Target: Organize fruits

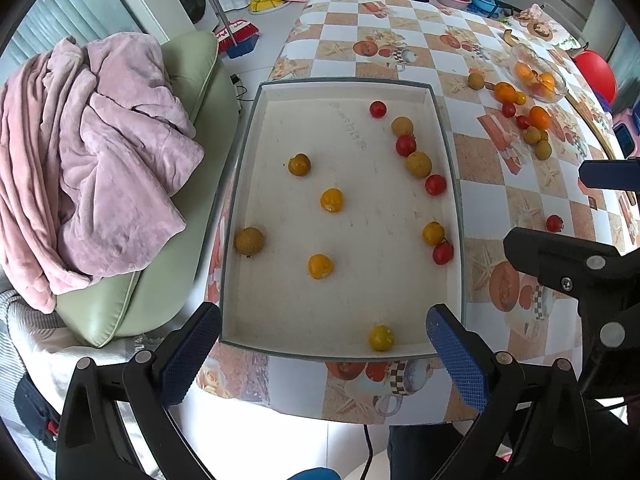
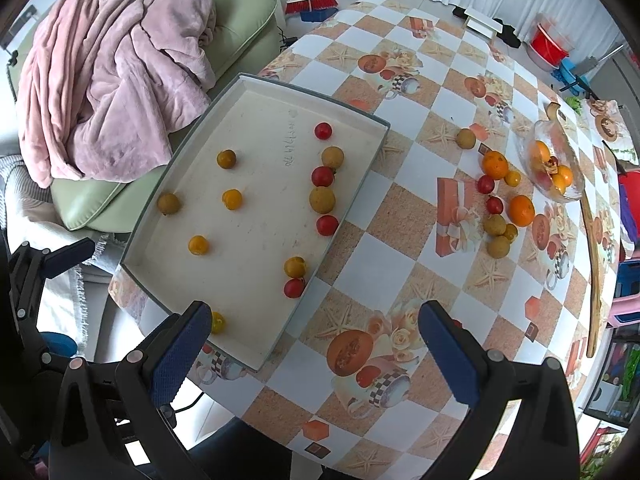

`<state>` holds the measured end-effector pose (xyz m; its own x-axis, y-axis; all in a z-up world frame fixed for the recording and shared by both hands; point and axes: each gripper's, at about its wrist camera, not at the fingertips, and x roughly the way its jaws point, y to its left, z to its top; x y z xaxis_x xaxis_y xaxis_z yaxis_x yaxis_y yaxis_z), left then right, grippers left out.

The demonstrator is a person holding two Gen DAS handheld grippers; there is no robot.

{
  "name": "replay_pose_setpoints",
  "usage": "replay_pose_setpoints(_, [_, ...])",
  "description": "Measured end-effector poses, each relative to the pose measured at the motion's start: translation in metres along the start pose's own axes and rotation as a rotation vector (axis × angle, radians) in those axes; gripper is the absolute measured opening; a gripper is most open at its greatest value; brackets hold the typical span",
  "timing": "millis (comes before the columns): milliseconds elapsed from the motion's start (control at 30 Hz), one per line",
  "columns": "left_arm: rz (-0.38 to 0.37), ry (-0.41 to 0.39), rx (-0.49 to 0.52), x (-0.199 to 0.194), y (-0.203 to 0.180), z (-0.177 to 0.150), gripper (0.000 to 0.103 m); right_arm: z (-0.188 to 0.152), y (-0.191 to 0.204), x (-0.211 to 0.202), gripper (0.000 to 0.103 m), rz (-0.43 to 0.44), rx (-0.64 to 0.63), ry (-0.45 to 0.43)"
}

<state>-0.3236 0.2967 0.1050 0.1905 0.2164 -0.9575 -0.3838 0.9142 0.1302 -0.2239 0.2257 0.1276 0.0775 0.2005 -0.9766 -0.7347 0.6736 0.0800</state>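
Observation:
A white tray lies on the table's left edge and holds several small yellow, red and brown fruits. More fruits lie loose on the tablecloth to the right, with one red tomato apart. A glass bowl holds oranges. My left gripper is open and empty over the tray's near edge, above a yellow fruit. My right gripper is open and empty over the near table, right of the tray's corner; it shows in the left wrist view.
A green sofa with a pink blanket stands left of the table. A wooden stick lies along the table's right side. Broom, buckets and boxes stand on the floor beyond the far edge.

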Motion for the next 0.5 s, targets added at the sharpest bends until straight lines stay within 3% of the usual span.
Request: replay_pose_setpoints(500, [0.008,0.001,0.015,0.0021,-0.0038,0.0059,0.103,0.0034,-0.0035,0.0023,0.103,0.006,0.005,0.001])
